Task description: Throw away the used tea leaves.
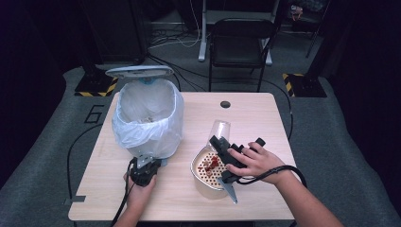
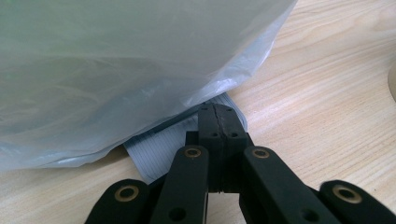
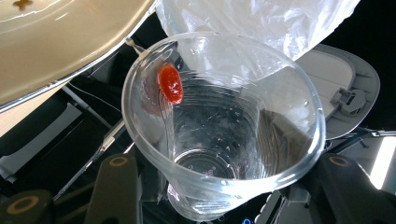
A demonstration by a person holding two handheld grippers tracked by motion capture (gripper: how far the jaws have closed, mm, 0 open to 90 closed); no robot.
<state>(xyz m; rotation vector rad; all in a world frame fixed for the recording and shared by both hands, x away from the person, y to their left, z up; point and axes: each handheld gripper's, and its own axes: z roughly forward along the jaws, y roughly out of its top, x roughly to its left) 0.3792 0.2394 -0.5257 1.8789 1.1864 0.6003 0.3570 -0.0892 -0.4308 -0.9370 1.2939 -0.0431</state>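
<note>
Cup [image 3: 224,126] of clear plastic sits clamped in my right tool [image 1: 227,153], tipped mouth-down over the perforated strainer bowl [image 1: 210,168] at the near right of the counter [image 1: 255,118]. From the right gripper view I look into its mouth: one red bit [image 3: 170,84] clings to the inner wall near the rim, and droplets speckle the inside. On the strainer's holed surface I see a small red heap [image 1: 211,163]. My right hand [image 1: 255,161] lies across the tool above the bowl.

My left tool [image 2: 219,122] has its jaws pressed fully together, tips lying on a ribbed grey pedal [image 2: 163,147] at the foot of the bin [image 1: 149,118]. I cannot tell whether they pinch anything. The bin stands at the counter's left, lined with a white bag [image 2: 116,70], its lid [image 1: 139,71] raised behind it.
</note>
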